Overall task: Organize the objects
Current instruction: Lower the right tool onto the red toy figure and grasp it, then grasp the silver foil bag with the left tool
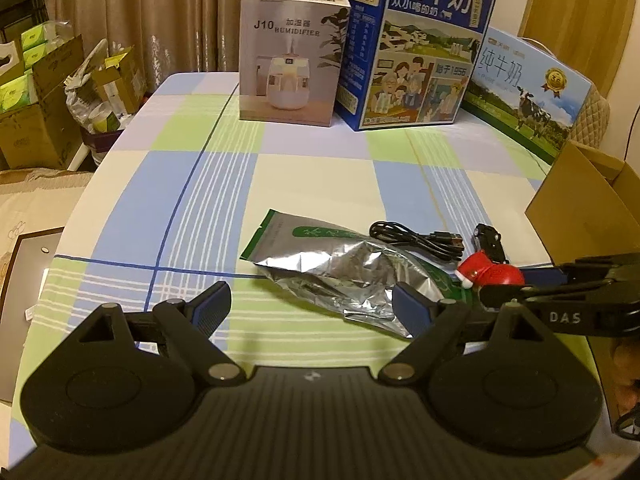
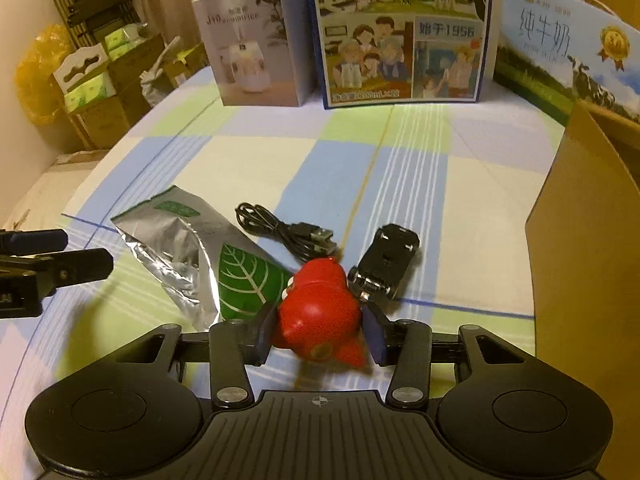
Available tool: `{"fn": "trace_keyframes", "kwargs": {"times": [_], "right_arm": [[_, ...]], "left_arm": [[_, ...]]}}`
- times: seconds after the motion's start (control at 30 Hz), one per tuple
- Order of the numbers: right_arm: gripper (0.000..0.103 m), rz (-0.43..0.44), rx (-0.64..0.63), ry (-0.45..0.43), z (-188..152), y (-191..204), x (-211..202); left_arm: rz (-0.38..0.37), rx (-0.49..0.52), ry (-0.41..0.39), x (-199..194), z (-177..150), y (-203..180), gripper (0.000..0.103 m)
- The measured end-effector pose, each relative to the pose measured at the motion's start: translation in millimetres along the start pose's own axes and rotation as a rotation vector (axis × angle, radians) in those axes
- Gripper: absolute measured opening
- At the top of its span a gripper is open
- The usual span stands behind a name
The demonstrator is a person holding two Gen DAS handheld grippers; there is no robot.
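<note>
In the left wrist view, we see our left gripper (image 1: 308, 304) at the lower middle of the frame, its jaws wide apart and holding nothing. Just above it lies the foil pouch (image 1: 340, 276), and to the right of it the black cable (image 1: 420, 238) and the red toy (image 1: 490, 274). The right gripper (image 1: 496, 294) enters from the right edge and reaches this toy. The brown cardboard box (image 1: 580, 204) stands open at the right edge.

In the right wrist view, the right gripper (image 2: 320, 326) is clamped on the red toy (image 2: 320, 312) at the lower middle, so we judge that the step in hand is the picking of the toy (whether it is already off the cloth, we cannot tell). The small black car (image 2: 386, 268) touches or almost touches it at the upper right. The next move, we think, calls for a lift clear of the car, then a carry to the cardboard box (image 2: 580, 240) at the right.

The surface is a checked tablecloth (image 2: 400, 176) of blue, green and cream. At the top stand a humidifier box (image 2: 256, 48) and two milk cartons (image 2: 404, 32); cartons and bags fill the upper left, before a curtain.
</note>
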State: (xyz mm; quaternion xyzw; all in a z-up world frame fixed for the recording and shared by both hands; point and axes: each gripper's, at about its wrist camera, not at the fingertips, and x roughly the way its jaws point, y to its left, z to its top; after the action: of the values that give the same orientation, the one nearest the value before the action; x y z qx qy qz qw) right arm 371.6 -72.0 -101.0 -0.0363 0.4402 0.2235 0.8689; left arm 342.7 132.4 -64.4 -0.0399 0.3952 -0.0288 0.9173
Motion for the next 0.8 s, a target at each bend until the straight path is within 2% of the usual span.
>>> {"fn": "trace_keyframes", "kwargs": {"times": [0.37,0.57,0.7,0.8], "right_arm": [[0.043,-0.013,-0.084,-0.006,1.8,8.0,13.5],[0.043,0.12,-0.212,0.069,-8.2,30.5,10.6],[0.043,0.241,-0.204,0.104,-14.4,41.7,6.4],[0.043,0.185,-0.217,0.054,-14.0,44.3,3.3]], "left_arm": [[0.008,0.007,0.002,-1.6,-0.1,0.0,0.085],[0.017,-0.005,0.011,-0.4,-1.3,6.2,0.085],[0.026,-0.016,0.019,0.7,-3.5,10.5,0.085],[0.027,-0.019,0.027,3.3,-4.9,11.3,0.085]]}}
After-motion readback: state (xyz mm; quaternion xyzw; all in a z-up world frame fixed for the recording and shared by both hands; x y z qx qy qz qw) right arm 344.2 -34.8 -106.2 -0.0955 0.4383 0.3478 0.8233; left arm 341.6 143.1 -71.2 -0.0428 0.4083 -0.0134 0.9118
